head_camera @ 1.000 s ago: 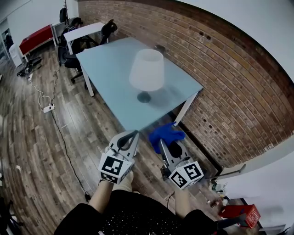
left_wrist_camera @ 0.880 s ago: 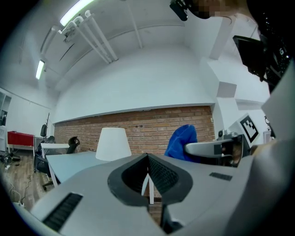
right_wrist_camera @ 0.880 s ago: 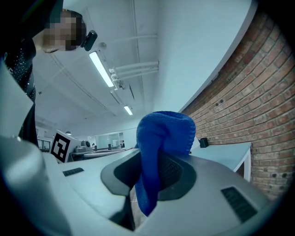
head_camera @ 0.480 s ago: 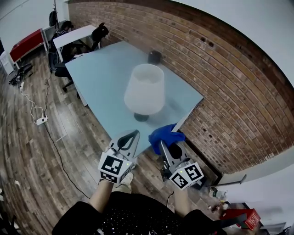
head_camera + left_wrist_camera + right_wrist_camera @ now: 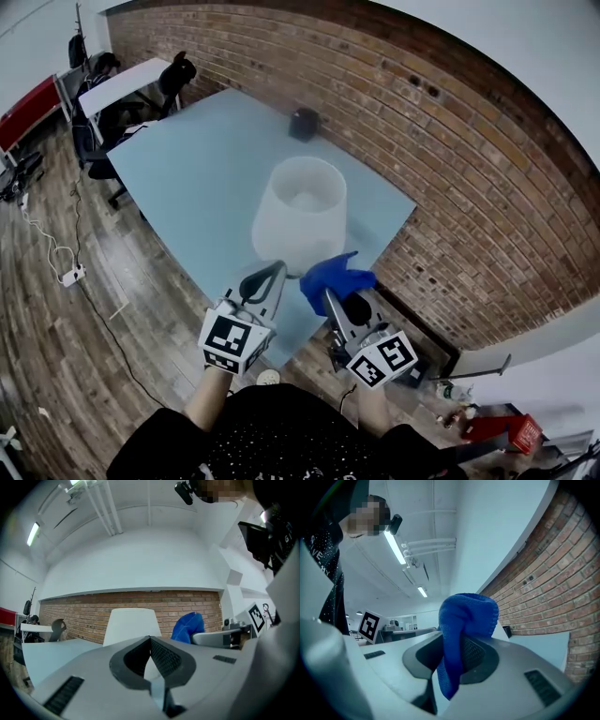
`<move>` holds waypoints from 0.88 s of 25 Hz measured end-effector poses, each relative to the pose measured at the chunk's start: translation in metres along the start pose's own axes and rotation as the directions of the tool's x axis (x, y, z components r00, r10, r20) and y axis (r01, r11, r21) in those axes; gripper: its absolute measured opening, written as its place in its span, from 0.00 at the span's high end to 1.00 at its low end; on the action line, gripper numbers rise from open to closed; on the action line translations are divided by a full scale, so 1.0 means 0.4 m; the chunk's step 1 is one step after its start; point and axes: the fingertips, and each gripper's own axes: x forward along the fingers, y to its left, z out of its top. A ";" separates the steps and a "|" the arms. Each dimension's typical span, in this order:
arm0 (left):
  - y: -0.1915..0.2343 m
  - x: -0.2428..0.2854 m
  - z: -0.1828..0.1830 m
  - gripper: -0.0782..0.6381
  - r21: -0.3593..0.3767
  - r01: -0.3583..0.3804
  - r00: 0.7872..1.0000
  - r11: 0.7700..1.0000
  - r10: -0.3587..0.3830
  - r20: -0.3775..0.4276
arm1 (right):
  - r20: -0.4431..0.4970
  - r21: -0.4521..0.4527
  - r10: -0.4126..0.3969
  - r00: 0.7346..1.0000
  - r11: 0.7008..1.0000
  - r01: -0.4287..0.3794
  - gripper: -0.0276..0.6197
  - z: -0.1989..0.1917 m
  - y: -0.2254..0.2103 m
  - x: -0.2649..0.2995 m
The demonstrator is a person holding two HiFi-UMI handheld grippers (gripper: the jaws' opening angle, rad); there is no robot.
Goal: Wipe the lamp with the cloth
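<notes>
Brick wall (image 5: 422, 169) is running along the far side of the scene; wooden floor (image 5: 66, 328) is showing on the left.

Pale blue worktop (image 5: 187, 159) is standing against the wall, with one corner pointing toward the person.

Lamp (image 5: 300, 216), with a white shade open at the top, is standing upright on the worktop near that corner. Its base is not showing in the head view; the shade is covering it.

Left claw (image 5: 275, 272) is hovering just in front of the shade's lower edge. In the left gripper view its jaws are lying together with nothing between them (image 5: 150, 640), and the lamp (image 5: 131, 624) is standing straight ahead.

Right claw (image 5: 328, 296) is hovering beside the left one, off the worktop's corner. Its jaws (image 5: 457, 656) are clamping on the cloth (image 5: 466, 620).

Blue cloth (image 5: 336, 277) is bunching above the jaw tips, just beside the shade; I cannot tell whether it is touching.

Small dark object (image 5: 304, 123), possibly a box, is sitting at the worktop's far edge by the wall.
</notes>
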 end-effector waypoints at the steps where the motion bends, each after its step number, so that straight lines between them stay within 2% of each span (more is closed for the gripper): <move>1: 0.009 0.007 0.005 0.88 0.003 0.008 1.000 1.000 -0.008 0.001 | 0.004 -0.011 -0.003 1.000 1.000 0.003 0.84 0.014 -0.001 0.008; 6: 0.079 0.029 0.060 0.88 0.022 -0.004 0.998 1.000 0.003 0.055 | 0.084 -0.105 -0.006 0.996 0.994 0.015 0.84 0.161 -0.004 0.069; 11: 0.115 0.043 0.082 0.88 0.021 -0.033 0.997 0.999 0.032 0.076 | 0.080 -0.243 -0.008 0.997 0.970 0.028 0.84 0.277 0.002 0.138; 14: 0.125 0.052 0.086 0.88 0.019 -0.053 0.995 0.998 0.051 0.084 | 0.020 -0.289 -0.052 0.998 0.956 0.056 0.84 0.253 -0.021 0.181; 16: 0.125 0.060 0.083 0.88 0.019 -0.065 0.995 0.998 0.063 0.079 | -0.019 -0.286 -0.055 0.998 0.957 0.047 0.84 0.215 -0.036 0.190; 22: 0.132 0.057 0.071 0.88 0.003 -0.106 0.993 0.994 0.106 0.042 | -0.076 -0.168 -0.013 0.997 0.986 0.000 0.84 0.102 -0.065 0.155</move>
